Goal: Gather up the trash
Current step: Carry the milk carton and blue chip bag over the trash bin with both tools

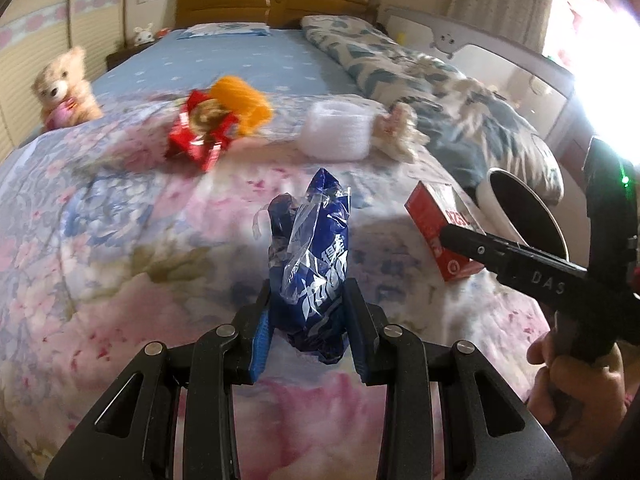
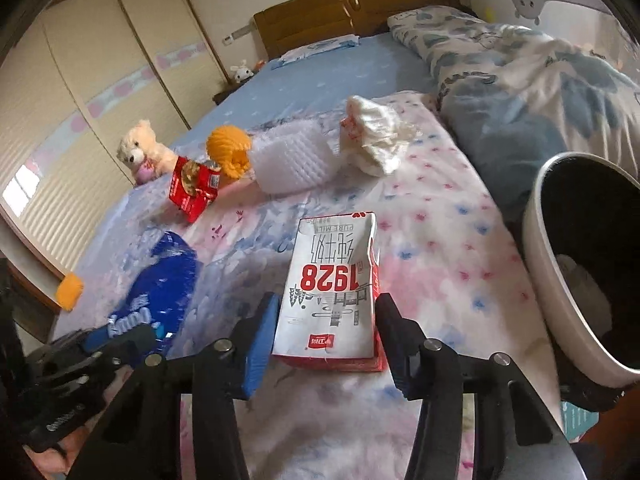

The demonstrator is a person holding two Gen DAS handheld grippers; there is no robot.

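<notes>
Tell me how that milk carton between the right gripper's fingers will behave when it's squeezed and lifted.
The milk carton looks dented near its top, so it is probably empty, light, and apt to crumple. Its flat sides should not roll. The right gripper straddles it, so it may slip if gripped loosely.

A glossy, crinkled blue plastic wrapper (image 1: 310, 264) and a creased, matt paperboard milk carton (image 2: 334, 292) are lying on a soft floral cloth quilt (image 1: 120, 248) before a polished wooden headboard (image 1: 272, 0).
</notes>
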